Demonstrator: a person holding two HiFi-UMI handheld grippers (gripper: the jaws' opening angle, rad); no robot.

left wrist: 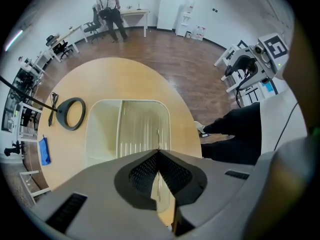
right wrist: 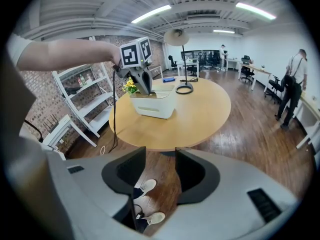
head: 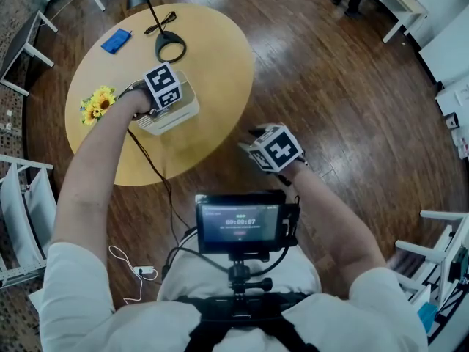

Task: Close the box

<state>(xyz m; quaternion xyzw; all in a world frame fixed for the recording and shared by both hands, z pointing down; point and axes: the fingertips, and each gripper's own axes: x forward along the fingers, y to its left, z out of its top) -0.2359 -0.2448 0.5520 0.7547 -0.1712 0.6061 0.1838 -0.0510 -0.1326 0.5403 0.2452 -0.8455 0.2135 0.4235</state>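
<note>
Box (head: 187, 103): sitting on the round table (head: 212, 50), a little in from its near edge; showing a pale top with rounded corners, ribbed on one half and plain on the other; appearing nearly or fully shut, though glare is making the lid's seating hard to judge.

Left gripper (left wrist: 159, 151): hanging steeply nose-down right over the box top, probably placed there for pressing or pinching the lid home.

Left gripper grip: closing fully, tip to tip, with nothing thick between; lying over the ribbed half, with contact or a thin edge pinched not being possible to tell.

Right gripper (right wrist: 160, 159): waiting off the table, out past its near edge and over the wood floor (head: 330, 86), well apart from the box; likely keeping clear because the lid looks like a one-handed job.

Right gripper grip: standing open and holding nothing, framing only floorboards and the person's shoes (right wrist: 148, 186).

Table edges: carrying yellow flowers (head: 98, 103) at the left edge just beside the box, a black lamp base (head: 170, 48) and a blue item (head: 116, 41) towards the far edge, all lying out of the way.

Stage, as a judgement: sitting at the closing press itself, or just reaching its end.
</note>
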